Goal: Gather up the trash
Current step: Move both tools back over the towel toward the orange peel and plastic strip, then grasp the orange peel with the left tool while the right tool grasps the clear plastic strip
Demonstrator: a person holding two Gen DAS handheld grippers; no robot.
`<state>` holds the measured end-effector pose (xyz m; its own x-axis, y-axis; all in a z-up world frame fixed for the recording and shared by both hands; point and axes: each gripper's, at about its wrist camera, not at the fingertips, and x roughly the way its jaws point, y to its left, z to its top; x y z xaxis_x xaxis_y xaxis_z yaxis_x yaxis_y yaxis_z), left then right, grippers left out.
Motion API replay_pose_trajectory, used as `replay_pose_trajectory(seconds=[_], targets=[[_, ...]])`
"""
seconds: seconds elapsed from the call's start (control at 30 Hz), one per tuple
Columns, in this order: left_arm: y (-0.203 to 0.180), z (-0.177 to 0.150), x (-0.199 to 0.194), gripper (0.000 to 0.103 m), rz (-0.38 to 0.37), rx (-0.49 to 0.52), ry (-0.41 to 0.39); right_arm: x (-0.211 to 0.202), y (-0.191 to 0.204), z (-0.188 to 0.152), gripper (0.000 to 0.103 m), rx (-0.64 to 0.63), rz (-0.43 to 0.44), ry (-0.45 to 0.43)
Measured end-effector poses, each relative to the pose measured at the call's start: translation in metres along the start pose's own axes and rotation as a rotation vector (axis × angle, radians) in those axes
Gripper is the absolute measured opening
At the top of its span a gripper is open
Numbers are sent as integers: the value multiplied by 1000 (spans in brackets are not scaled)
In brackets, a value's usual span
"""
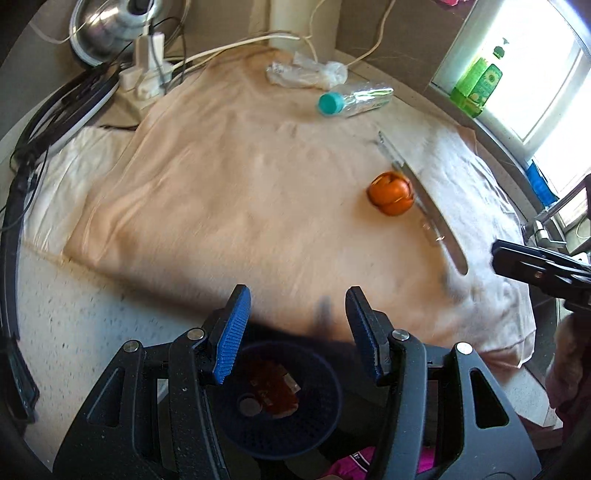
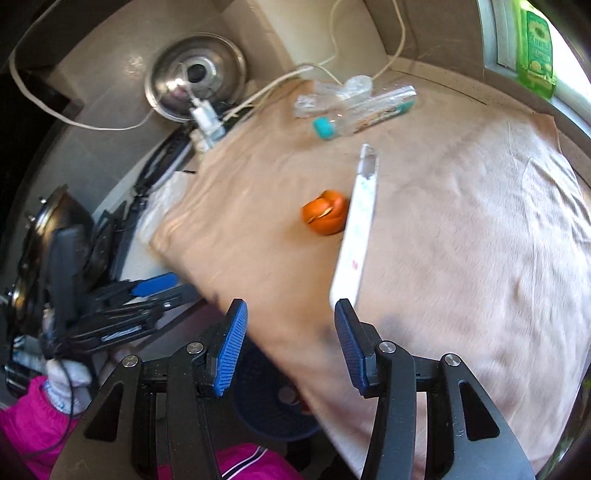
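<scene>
On a peach cloth [image 1: 221, 192] lie an orange peel [image 1: 389, 194] [image 2: 325, 218], a long flat white tube [image 1: 424, 199] [image 2: 358, 229], a clear plastic bottle with a teal cap [image 1: 351, 99] [image 2: 362, 110] and crumpled clear wrap [image 1: 306, 72] [image 2: 332, 92]. A dark blue basket [image 1: 258, 435] [image 2: 258, 424] sits below the counter edge, holding orange-brown scraps and a small round metal piece. My left gripper [image 1: 298, 290] [image 2: 173, 290] hangs open above the basket with nothing between its fingers. My right gripper [image 2: 290, 304] [image 1: 517, 264] is open too, and the tube's near end lies on the cloth just beyond its right fingertip.
A metal bowl [image 1: 107, 26] [image 2: 195, 74], a white power strip with cables [image 1: 147, 70] and black cords [image 1: 48, 122] crowd the far left. A green bottle [image 1: 476, 85] stands on the window sill. A pink sleeve and white glove [image 2: 55, 384] show at lower left.
</scene>
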<state>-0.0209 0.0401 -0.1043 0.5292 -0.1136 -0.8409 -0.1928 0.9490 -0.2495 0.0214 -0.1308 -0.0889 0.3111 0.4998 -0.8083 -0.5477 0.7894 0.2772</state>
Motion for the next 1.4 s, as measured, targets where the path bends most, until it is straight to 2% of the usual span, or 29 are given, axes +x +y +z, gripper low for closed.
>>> replay_pose_trajectory(seconds=[0.43,0.53,0.63,0.77,0.87,0.9,1.03,1.4], targets=[[-27,30,23,55,-24,28,0,50,-31,47,46,-24,-44,104],[-32,35,30,55,-34,31,6,59,-36,52,38,-28,-47,129],[-39,40,38,55,-41,40,15,69,-44,56,34,-23,-57,154],[-49,46,50,55,-57,51,27,74,-55,61,31,10,-20,165],[-58,51,59,55,-69,61,38,74,-58,66,18,3,-38,165],[-60,53,61,55,-72,62,39,75,-60,68,10,0,-50,168],[-68,64,74,55,-97,53,54,75,-70,69,10,23,0,181],[-86,81,104,55,-118,58,104,62,-85,68,5,55,-11,152]])
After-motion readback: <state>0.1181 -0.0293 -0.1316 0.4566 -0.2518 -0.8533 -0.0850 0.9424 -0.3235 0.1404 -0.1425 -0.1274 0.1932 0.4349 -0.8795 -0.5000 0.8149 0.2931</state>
